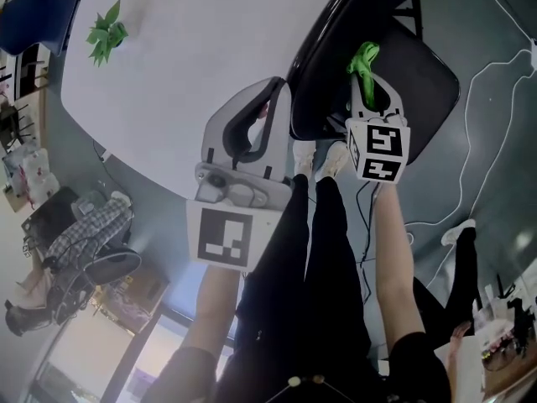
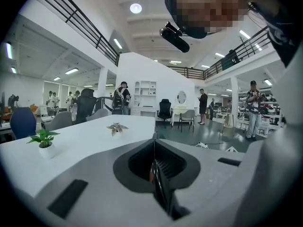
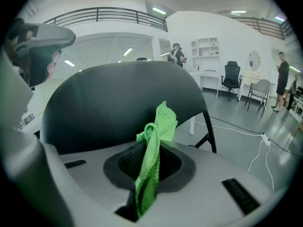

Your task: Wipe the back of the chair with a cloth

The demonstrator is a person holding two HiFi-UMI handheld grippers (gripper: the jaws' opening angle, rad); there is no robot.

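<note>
White table (image 1: 185, 65) fills the head view, with a small green plant (image 1: 105, 34) at ten o'clock. At one o'clock the right gripper (image 1: 369, 86) pinches a green cloth (image 1: 364, 57) close to the black chair back (image 3: 109, 103). The left gripper (image 2: 154, 145) is closed with nothing in it.

I see a white table (image 1: 193, 65) filling the head view from nine to twelve o'clock, with a small green potted plant (image 1: 105, 34) standing near its ten o'clock edge. The left gripper view shows a second, paler little plant (image 2: 116, 128) further along the same top. At two o'clock the black chair (image 1: 424, 78) stands on the grey floor (image 1: 503, 15). In the right gripper view a white cable (image 3: 227, 129) lies across that floor around four o'clock.
</note>
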